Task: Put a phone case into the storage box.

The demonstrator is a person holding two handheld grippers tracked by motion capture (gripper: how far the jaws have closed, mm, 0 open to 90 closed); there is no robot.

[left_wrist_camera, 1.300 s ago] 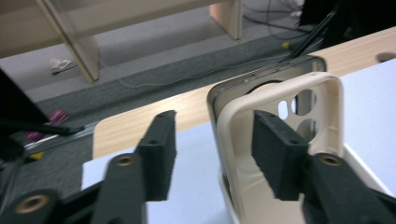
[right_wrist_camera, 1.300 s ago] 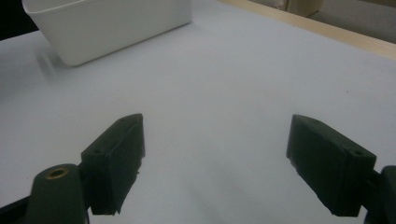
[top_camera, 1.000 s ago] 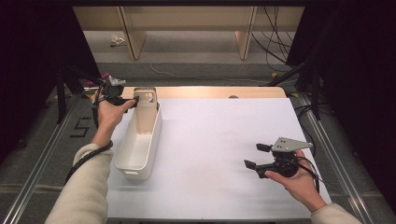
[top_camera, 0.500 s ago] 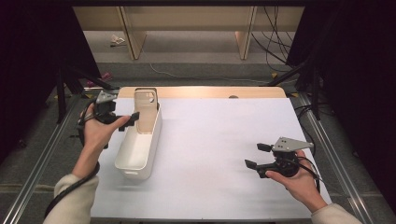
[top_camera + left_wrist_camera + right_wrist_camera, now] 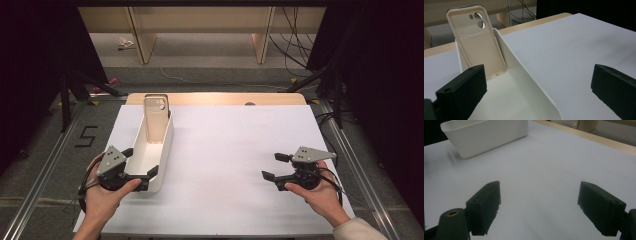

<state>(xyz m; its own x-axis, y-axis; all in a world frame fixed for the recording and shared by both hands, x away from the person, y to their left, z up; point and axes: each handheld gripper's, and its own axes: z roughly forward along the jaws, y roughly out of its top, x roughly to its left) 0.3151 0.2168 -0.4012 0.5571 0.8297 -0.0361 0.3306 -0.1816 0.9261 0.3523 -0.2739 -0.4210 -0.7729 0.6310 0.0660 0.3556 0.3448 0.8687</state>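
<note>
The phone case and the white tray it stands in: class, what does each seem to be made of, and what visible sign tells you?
Phone case: probably soft silicone or rubbery plastic, matte beige, judging by its rounded raised lip, moulded camera holes and lack of glare. White tray: most likely moulded hard plastic, smooth with a faint sheen, judging by its thin even walls and rounded rim.
</note>
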